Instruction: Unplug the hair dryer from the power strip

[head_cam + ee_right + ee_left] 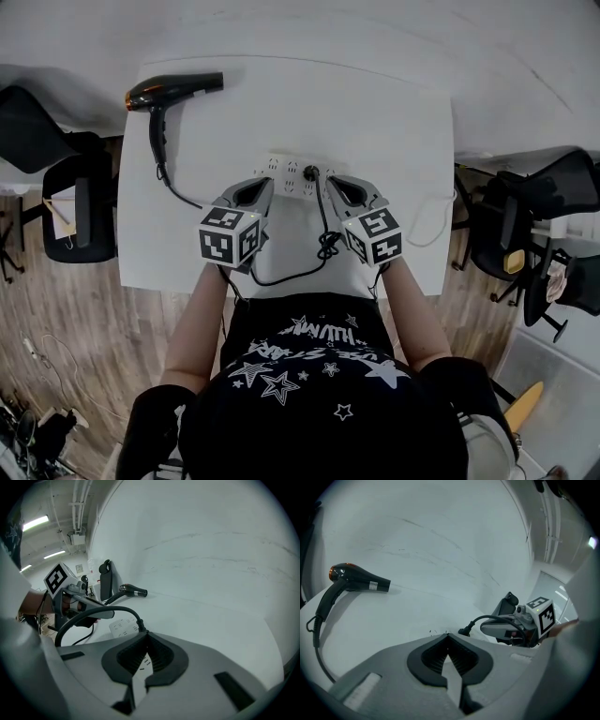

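White tabletop [394, 122] held the hair dryer [173, 91] at its far left corner. Its cord [328, 246] ran to a plug [310, 172] seated in the power strip [281, 172]. Left gripper [265, 185] and right gripper [330, 181] flanked the plug, both with jaws closed on nothing. The left gripper view's own jaws hid most of the strip, while the right gripper view showed its sockets.

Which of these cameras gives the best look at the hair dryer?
The left gripper view: the hair dryer lies side-on and largest there, nozzle, handle and cord all plain. The head view shows it whole but smaller, from above. The right gripper view shows only a small, distant shape.
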Available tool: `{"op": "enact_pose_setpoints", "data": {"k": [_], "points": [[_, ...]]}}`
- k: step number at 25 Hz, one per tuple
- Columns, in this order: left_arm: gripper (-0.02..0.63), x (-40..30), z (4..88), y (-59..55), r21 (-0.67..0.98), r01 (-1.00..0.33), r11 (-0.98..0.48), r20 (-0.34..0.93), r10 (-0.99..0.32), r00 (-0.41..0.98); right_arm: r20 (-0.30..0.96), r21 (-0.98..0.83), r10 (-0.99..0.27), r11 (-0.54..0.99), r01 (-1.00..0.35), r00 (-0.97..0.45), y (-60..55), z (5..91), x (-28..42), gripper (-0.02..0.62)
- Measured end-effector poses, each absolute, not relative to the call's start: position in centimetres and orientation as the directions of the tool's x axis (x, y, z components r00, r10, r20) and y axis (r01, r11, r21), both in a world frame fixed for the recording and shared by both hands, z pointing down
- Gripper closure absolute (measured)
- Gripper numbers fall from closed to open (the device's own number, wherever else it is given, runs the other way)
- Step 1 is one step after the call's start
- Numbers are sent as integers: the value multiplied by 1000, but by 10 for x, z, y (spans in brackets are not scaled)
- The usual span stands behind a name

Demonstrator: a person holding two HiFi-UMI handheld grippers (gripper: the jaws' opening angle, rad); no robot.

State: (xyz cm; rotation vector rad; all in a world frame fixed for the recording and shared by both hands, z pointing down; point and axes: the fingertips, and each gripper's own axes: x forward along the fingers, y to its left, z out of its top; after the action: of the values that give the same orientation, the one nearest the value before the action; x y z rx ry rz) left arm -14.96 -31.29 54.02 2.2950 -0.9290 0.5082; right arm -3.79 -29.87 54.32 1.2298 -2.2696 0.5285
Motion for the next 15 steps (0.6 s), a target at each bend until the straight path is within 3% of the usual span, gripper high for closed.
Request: {"op": "enact_pose_setpoints", "data": {"k": [15], "points": [[598, -146, 566, -321, 390, -719, -576, 594, -439, 674, 649, -132, -570, 569, -812, -504, -307, 562, -47, 586]]}}
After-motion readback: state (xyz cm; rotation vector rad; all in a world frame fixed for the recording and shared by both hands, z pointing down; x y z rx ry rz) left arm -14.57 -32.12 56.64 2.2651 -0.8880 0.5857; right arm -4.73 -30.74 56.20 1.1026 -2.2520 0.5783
